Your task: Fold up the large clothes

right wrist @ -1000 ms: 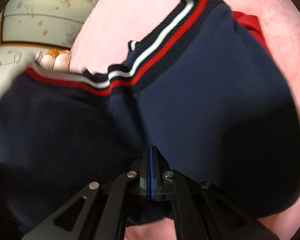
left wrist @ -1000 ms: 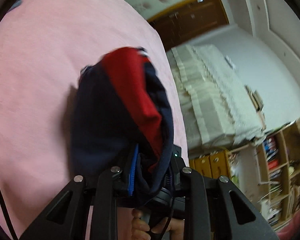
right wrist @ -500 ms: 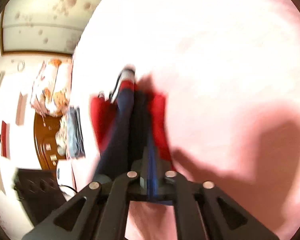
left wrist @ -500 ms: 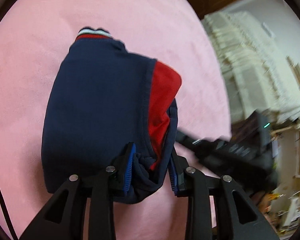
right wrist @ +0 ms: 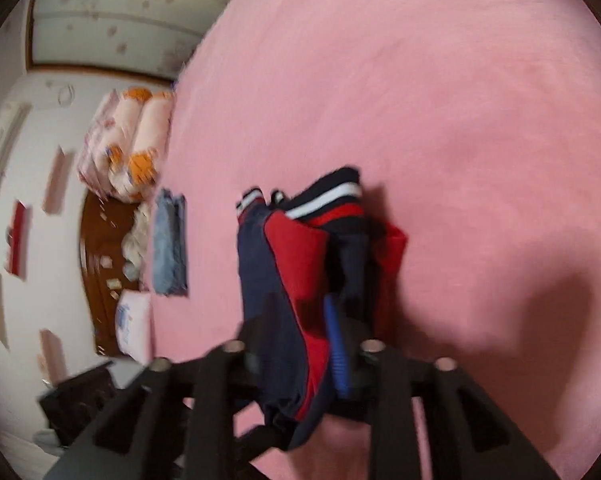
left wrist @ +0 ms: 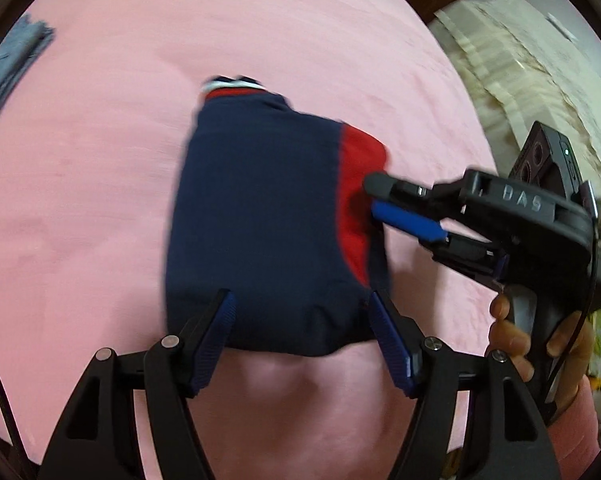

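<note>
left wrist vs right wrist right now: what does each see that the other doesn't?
Left wrist only: the right gripper from outside, a hand on its handle, and a cream cover.
Right wrist only: rolled bedding, a wooden headboard and a white pillow.
Both: the folded navy and red garment on the pink bed, plus folded jeans at the edge.

Around the folded navy garment [left wrist: 260, 220] the pink bed [left wrist: 100, 200] lies bare on its far and left sides. On its right the right gripper [left wrist: 376, 196] blocks the way; folded jeans [right wrist: 170, 244] lie well apart at the bed's edge.
</note>
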Motion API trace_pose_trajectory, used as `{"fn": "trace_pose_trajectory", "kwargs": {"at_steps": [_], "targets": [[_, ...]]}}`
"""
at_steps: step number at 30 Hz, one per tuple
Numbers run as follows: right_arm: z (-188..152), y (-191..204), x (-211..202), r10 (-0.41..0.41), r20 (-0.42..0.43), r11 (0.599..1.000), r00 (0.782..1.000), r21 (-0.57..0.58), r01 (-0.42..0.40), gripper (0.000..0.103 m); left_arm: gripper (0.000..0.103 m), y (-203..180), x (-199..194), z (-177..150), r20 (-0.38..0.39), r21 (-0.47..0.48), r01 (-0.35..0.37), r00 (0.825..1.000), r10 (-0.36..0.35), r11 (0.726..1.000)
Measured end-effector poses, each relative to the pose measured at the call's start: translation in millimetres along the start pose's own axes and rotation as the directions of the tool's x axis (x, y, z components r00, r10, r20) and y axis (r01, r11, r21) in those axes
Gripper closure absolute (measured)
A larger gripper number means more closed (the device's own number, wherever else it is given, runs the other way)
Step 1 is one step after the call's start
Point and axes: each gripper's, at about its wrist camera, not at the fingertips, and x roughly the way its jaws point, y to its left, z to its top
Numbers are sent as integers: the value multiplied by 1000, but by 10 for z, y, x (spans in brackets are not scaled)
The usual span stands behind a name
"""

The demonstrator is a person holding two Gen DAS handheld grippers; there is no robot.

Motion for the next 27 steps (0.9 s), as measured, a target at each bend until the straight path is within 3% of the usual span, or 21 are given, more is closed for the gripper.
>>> {"fn": "trace_pose_trajectory", "kwargs": {"at_steps": [3, 4, 5, 6, 9, 13, 18, 22, 25, 27], "targets": [[49, 120, 175, -66, -22, 996, 998, -59, 64, 76, 35, 214, -48, 26, 1, -48, -30, 1000, 30, 998], [47, 168, 203, -98, -15, 991, 995, -92, 96, 82, 35, 283, -73, 24, 1, -56, -36, 999, 36, 998], [38, 197, 193, -116, 6, 986, 993, -122, 116, 100, 35, 323, -79, 17, 3, -58, -45, 999, 45, 997], [28, 207, 170, -133, 32, 980, 991, -145, 136, 100, 35, 375, -83, -7, 8, -60, -59, 998, 59, 997], [16, 163, 42, -86, 79, 987, 993, -132, 96, 100, 36, 372, -62, 4, 11, -74, -83, 996, 84, 994], [-60, -78, -99, -147, 123, 986, 981, -62, 155, 100, 36, 484, -71, -25, 7, -97, -107, 994, 108, 990], [-102, -451, -66, -152, 122, 988, 981, 43, 148, 100, 36, 431, 33, 22, -8, -82, -131, 991, 131, 988], [-75, -496, 89, -259, 95, 966, 961, 14, 259, 94, 36, 351, 105, 77, -13, -70, -152, 988, 152, 986], [-63, -349, -38, -224, 124, 974, 967, -12, 227, 91, 38, 225, 77, 125, 9, -10, -122, 992, 122, 992], [-121, -161, -199, -193, 195, 969, 962, -115, 218, 91, 39, 124, 58, 154, 29, 45, -132, 991, 131, 990]]}}
